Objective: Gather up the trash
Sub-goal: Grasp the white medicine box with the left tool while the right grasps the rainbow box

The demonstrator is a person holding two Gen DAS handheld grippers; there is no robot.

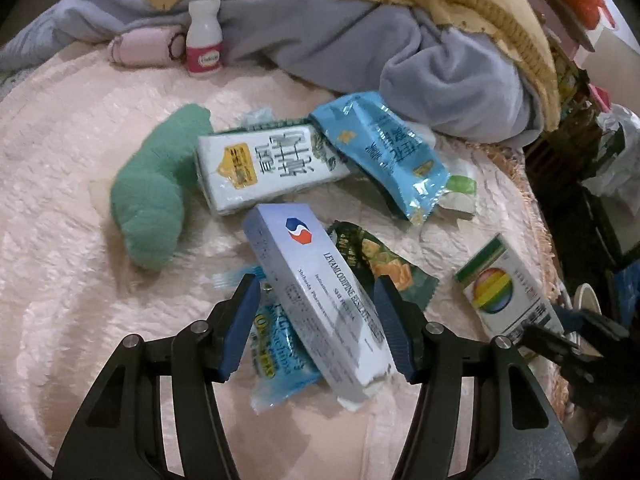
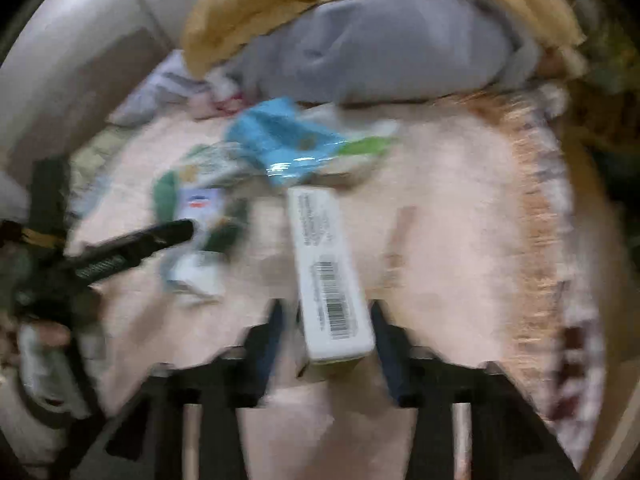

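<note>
While spread wide, left gripper [image 1: 316, 324] straddling pale-blue medicine box [image 1: 316, 300], pads not touching it. Box lying tilted across blue wrapper [image 1: 280, 364] and green wrapper [image 1: 384, 264] on pink blanket [image 1: 80, 280]. Milk carton [image 1: 272, 164] and blue pouch [image 1: 384, 152] just beyond. Right gripper [image 2: 328, 344] parted around white barcoded box [image 2: 328, 280]; contact probably none, blur hiding it.

A: Where is there room?
B: Bare pink blanket [image 1: 60, 208] from seven to ten o'clock.
A: And blocked?
B: Grey clothes [image 1: 400, 52] at twelve; milk carton [image 1: 268, 168], blue wrapper [image 1: 384, 148] and medicine box [image 1: 316, 300] crowd the centre.
</note>
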